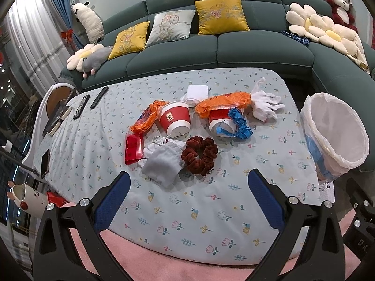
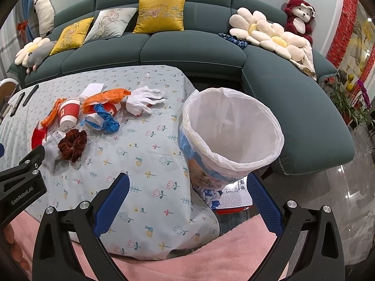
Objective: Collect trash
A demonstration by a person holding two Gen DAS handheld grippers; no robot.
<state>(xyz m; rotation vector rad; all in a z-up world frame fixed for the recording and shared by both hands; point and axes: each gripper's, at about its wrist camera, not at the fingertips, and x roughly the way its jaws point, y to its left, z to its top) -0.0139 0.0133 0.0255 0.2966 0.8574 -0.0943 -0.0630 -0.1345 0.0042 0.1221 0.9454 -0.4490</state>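
A pile lies mid-table: a red paper cup (image 1: pixel 175 120) on its side, a second red cup (image 1: pixel 219 123) under an orange plastic bag (image 1: pixel 222 101), a blue wrapper (image 1: pixel 241 126), another orange bag (image 1: pixel 147 117), a red packet (image 1: pixel 134 149), a grey cloth (image 1: pixel 163 164), a brown scrunchie (image 1: pixel 199 155) and white gloves (image 1: pixel 264 104). A bin with a white liner (image 2: pixel 230 138) stands at the table's right end. My left gripper (image 1: pixel 189 181) is open and empty, short of the pile. My right gripper (image 2: pixel 187 183) is open and empty in front of the bin.
The table (image 1: pixel 211 210) has a flowered cloth. Two remotes (image 1: pixel 90 103) and a phone (image 1: pixel 45 164) lie at its left. A green sofa (image 1: pixel 211 46) with cushions stands behind. Pink carpet (image 2: pixel 211 257) lies below. The left gripper's body shows in the right wrist view (image 2: pixel 21 182).
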